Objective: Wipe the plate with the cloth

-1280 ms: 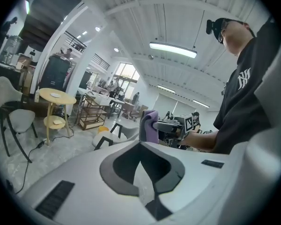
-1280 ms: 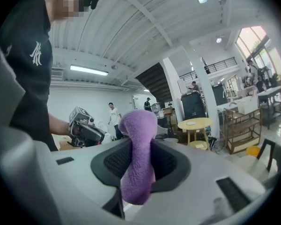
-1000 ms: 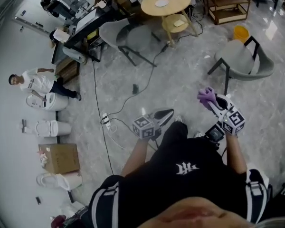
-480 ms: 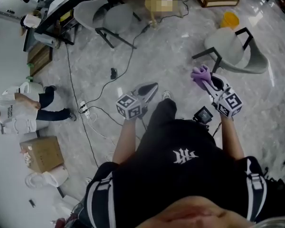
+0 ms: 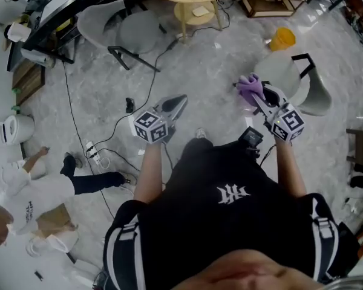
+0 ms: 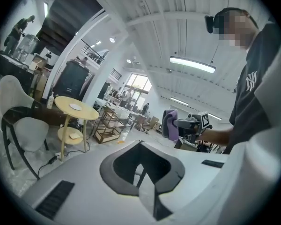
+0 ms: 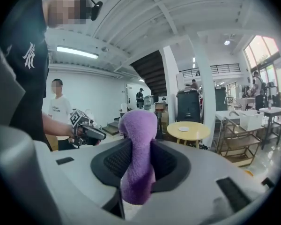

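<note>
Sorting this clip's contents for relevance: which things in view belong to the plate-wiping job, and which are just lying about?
Job in hand:
- fluffy purple cloth, clamped in the right gripper
- small white plate on the round yellow wooden table

Lying about:
- two grey shell chairs
- orange bucket
- white power strip on the floor
- left gripper, shut and empty

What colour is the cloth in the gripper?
Purple. The cloth shows best in the right gripper view.

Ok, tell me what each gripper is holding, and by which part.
Right gripper: the purple cloth, pinched around its middle, a bunched end poking out past the fingers. Left gripper: shut, nothing between its fingers.
</note>
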### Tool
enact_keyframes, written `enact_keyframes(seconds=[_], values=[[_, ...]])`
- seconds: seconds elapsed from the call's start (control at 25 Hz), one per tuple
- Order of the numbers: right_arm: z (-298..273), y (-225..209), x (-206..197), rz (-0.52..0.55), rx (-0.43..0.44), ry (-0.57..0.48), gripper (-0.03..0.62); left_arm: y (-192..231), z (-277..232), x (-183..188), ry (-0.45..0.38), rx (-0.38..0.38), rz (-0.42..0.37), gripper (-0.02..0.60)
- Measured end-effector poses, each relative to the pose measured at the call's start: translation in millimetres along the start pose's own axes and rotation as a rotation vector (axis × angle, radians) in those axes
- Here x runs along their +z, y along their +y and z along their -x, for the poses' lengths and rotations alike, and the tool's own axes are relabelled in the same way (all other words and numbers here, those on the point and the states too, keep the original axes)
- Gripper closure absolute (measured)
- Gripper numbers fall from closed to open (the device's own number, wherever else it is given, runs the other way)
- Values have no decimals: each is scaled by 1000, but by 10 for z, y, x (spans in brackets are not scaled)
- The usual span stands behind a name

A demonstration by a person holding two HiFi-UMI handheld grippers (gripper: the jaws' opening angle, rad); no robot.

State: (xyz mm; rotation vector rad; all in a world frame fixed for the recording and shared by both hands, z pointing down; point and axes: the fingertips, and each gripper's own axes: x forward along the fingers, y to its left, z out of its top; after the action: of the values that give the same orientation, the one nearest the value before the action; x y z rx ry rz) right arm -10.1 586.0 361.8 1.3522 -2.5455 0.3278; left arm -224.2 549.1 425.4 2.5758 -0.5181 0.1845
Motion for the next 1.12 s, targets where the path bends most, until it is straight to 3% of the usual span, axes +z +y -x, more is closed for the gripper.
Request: enact_keyframes(seconds=[0.2,0.44,0.6,0.76,0.96,1.12], values=[[-210,-226,221,8,-29,-22,488,372,-264,197,4,-30,9,569],[-569,-986,242,-50,-70,-31,488,690,-776,394,46,-51,10,569],[-1049,-1566,357,-48,-7,-52,488,1122,-1175,628,61,19,31,569],[-1460,-2206,528,-59,34,-55,488,1367,-1583,1099,34,65,36,569],[-2075,-2897,873,19,122,-79,488,1899,-1986,1707,15,152,18,569],[-2413,-3384,1109,21,166,-72,488,2118,-2369,2138,-21,165,20,569]])
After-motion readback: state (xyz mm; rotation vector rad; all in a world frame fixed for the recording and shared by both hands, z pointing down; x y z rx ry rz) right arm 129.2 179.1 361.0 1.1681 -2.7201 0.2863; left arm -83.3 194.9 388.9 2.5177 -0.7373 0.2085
